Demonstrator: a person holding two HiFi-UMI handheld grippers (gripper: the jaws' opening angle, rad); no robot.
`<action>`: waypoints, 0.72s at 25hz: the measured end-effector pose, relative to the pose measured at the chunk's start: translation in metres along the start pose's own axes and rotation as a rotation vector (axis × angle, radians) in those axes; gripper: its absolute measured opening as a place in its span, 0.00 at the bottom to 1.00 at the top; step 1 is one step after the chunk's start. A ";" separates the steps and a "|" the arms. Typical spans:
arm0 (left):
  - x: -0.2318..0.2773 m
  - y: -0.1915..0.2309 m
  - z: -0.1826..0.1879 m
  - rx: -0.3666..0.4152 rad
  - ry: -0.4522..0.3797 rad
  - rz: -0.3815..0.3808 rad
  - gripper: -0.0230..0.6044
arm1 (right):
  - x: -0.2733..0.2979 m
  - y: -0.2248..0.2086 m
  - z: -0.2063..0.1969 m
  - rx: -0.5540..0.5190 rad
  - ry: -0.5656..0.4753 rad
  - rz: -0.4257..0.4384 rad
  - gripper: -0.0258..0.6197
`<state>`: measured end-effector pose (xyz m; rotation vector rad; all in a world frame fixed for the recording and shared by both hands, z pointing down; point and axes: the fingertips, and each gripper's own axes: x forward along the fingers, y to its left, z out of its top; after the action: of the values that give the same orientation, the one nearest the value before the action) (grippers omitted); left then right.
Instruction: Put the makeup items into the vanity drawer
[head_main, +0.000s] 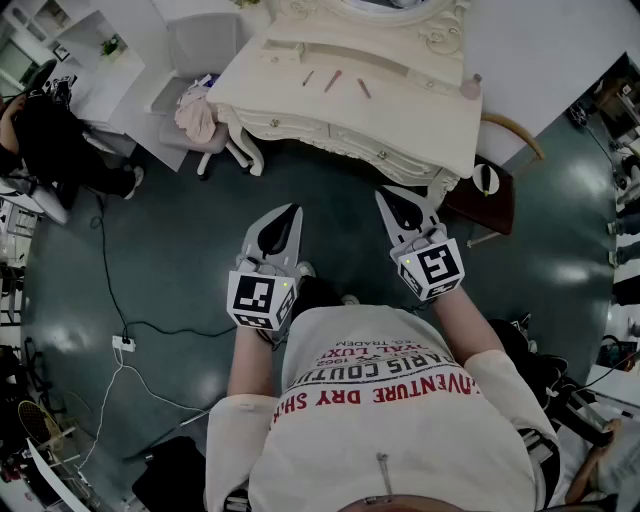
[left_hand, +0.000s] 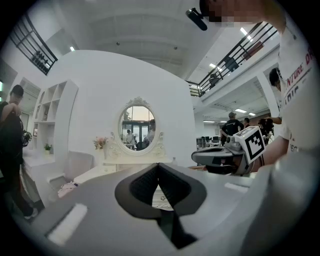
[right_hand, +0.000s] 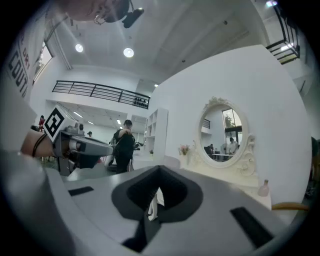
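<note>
Two tongs hang side by side above the dark floor (head_main: 170, 235), the left tongs (head_main: 287, 220) and the right tongs (head_main: 396, 204), both closed with nothing between the jaws. At 12 o'clock, well apart from them, stands the white vanity (head_main: 345, 128). Three slim makeup items (head_main: 333, 81) lie on its worktop, with a pink bottle (head_main: 470, 88) toward 1 o'clock.

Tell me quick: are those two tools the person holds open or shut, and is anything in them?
Left tool: closed, holding nothing.
Right tool: closed, holding nothing.
</note>
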<state>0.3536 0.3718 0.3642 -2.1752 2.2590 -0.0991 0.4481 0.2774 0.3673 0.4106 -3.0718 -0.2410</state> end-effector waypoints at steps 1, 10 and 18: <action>0.001 0.000 0.000 0.001 0.000 -0.001 0.05 | 0.000 -0.001 0.000 0.001 -0.001 0.001 0.05; 0.006 0.002 -0.001 -0.002 0.004 0.007 0.05 | 0.004 -0.004 -0.003 0.009 -0.003 0.014 0.05; 0.017 0.007 -0.005 -0.017 0.027 0.013 0.05 | 0.010 -0.016 -0.011 -0.016 0.013 -0.016 0.06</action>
<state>0.3458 0.3551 0.3698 -2.1803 2.2960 -0.1109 0.4436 0.2576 0.3761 0.4348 -3.0526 -0.2617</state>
